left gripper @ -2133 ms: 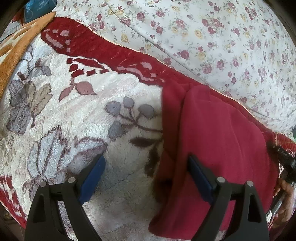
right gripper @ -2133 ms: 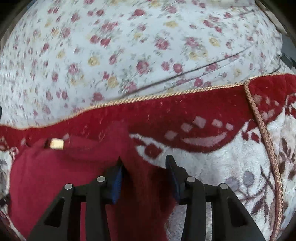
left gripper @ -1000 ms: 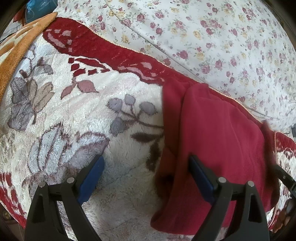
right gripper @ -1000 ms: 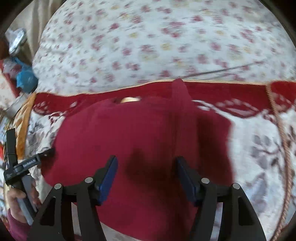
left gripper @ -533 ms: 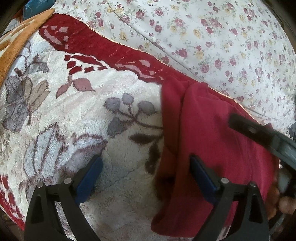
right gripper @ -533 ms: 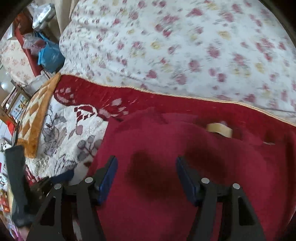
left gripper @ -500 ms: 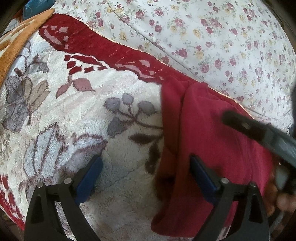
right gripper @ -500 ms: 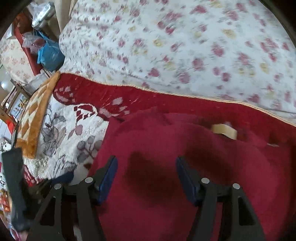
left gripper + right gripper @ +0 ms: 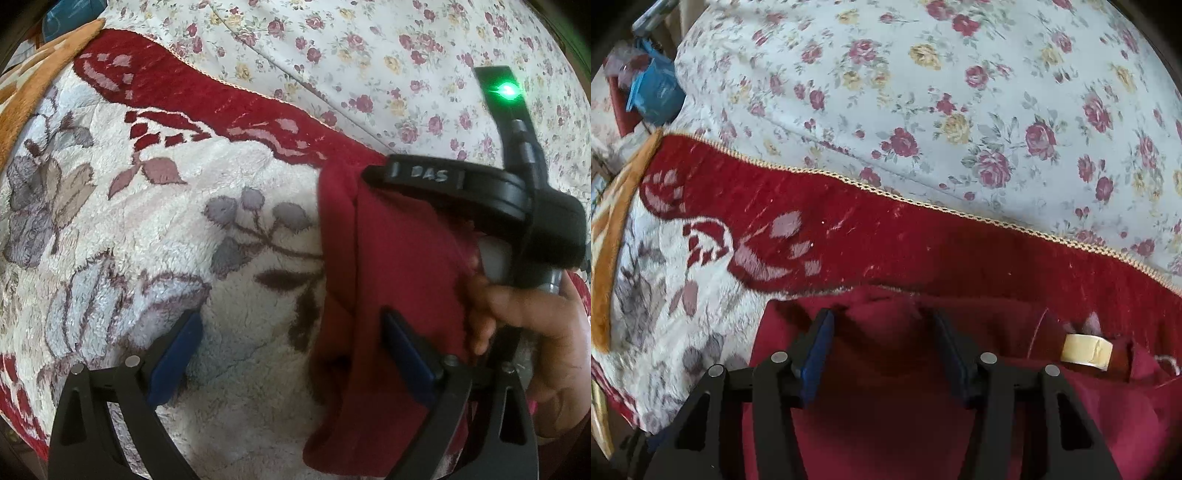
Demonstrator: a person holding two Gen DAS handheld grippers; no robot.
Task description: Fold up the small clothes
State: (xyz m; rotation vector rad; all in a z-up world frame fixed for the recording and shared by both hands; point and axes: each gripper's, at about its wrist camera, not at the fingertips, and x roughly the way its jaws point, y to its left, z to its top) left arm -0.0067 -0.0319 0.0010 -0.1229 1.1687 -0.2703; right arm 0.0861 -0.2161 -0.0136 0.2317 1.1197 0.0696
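Small dark-red fleece garment (image 9: 402,280) lies part-folded on plush cream blanket with grey flowers and red border (image 9: 155,229), its far edge near the red border, flowered white bedsheet (image 9: 960,110) beyond. Long axis runs away from both cameras, toward the border. Left gripper (image 9: 291,350): jaws wide apart, just been opening; left pad over bare blanket, right pad at the garment's near left edge, nothing pinched. Right gripper (image 9: 882,354): nearer the work, directly over the garment's far folded edge; jaws have just been closing, red cloth bunched between them, pads not clearly pressing yet. Person's hand (image 9: 528,332) grips the right tool's handle. Cream tape roll (image 9: 1086,350) rests on the cloth, right of the jaws. Judgement: right hand takes the far edge.
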